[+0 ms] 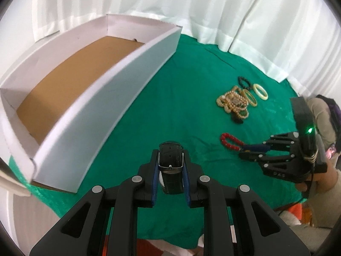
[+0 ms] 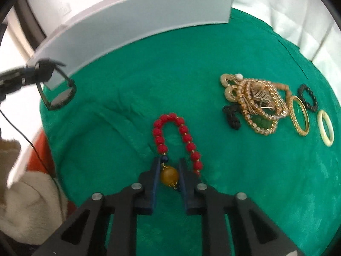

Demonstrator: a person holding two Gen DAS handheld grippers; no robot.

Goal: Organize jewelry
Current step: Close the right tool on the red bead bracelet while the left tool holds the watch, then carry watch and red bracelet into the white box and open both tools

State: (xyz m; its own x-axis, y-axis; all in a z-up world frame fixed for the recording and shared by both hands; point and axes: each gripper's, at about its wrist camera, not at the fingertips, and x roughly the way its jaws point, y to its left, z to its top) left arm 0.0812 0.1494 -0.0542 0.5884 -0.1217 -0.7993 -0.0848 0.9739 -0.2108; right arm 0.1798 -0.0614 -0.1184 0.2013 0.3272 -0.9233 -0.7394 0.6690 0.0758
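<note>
My left gripper (image 1: 171, 160) is shut on a black leather-strap watch (image 1: 171, 166), held above the green cloth beside the white box (image 1: 110, 98); the watch also shows hanging in the right wrist view (image 2: 56, 91). My right gripper (image 2: 169, 166) is shut on the amber bead (image 2: 169, 176) of a red bead bracelet (image 2: 177, 132), which lies looped on the cloth; both the bracelet (image 1: 231, 141) and the right gripper (image 1: 243, 151) show in the left wrist view. A pile of gold jewelry (image 2: 257, 102) lies to the right.
The white box has a brown cardboard floor (image 1: 70, 83). Near the gold pile lie a gold bangle (image 2: 298, 115), a cream ring bangle (image 2: 325, 130), a black bead bracelet (image 2: 309, 96) and a small black piece (image 2: 231, 115). White curtains (image 1: 213, 10) hang behind the green cloth (image 2: 149, 85).
</note>
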